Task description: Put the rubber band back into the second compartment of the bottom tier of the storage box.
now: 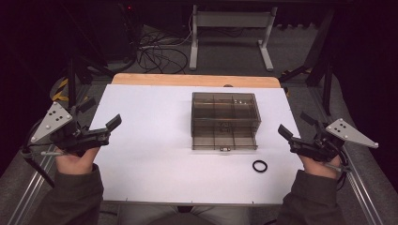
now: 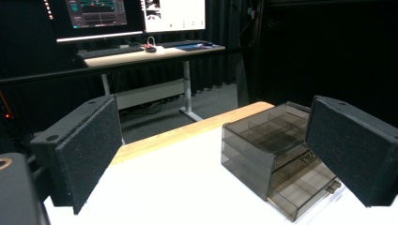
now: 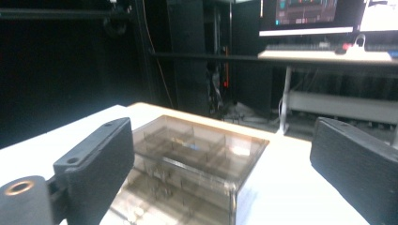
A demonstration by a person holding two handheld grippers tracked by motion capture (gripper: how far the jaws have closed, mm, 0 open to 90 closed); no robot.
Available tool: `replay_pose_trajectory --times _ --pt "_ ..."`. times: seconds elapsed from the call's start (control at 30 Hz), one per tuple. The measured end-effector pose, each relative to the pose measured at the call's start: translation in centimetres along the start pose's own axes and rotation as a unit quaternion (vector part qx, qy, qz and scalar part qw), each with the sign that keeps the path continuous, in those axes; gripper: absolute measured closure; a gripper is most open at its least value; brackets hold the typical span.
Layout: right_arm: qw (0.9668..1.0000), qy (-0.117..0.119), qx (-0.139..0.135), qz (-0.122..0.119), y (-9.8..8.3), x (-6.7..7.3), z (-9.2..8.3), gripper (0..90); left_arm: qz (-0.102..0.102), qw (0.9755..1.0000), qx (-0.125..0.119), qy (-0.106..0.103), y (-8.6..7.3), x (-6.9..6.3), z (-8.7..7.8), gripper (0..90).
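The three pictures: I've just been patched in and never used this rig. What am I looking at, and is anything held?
A person holds a two-jaw tool in each hand: left gripper, right gripper. The high view looks down on the white table. Each gripper view looks along that tool's own black jaws. On the table stand a smoky clear drawer box, with a small black ring lying in front of it. Both grippers are open and hold nothing.

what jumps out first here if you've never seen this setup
The smoky clear drawer box, split into compartments, sits right of centre on the white table. A small black ring lies alone just in front of it. The left gripper and right gripper hover open at the table's two edges.
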State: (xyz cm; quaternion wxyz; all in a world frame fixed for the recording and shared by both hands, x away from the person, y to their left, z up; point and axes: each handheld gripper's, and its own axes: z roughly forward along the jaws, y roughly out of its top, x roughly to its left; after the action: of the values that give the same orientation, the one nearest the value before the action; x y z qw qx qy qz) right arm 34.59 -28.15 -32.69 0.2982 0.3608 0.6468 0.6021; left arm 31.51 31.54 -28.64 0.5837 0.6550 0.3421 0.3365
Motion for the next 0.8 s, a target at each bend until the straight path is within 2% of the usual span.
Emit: replay_pose_trajectory --times 0.13,0.27,0.47,0.63,0.8 --pt "0.9977 -0.008 0.067 0.004 -0.6 -0.6 0.3 17.5 0.002 1.0000 0.000 0.001 0.0 0.0 -0.1 5.2" --pt "0.9929 -0.010 0.118 0.016 -1.5 -1.0 0.9 25.0 0.004 1.0000 0.002 -0.001 0.0 -0.1 0.1 5.2" --pt "0.9879 -0.009 0.153 0.020 -2.2 -1.0 1.2 35.8 0.004 1.0000 0.005 -0.002 -0.1 -0.1 0.2 5.2" --pt "0.9839 -0.009 0.177 0.019 -2.8 -0.9 1.6 41.4 0.006 1.0000 0.005 -0.002 0.0 -0.1 0.0 5.2" --pt "0.9784 -0.012 0.205 0.024 -3.4 -0.9 1.9 46.0 0.005 1.0000 0.004 -0.001 0.0 -0.1 0.0 5.3"
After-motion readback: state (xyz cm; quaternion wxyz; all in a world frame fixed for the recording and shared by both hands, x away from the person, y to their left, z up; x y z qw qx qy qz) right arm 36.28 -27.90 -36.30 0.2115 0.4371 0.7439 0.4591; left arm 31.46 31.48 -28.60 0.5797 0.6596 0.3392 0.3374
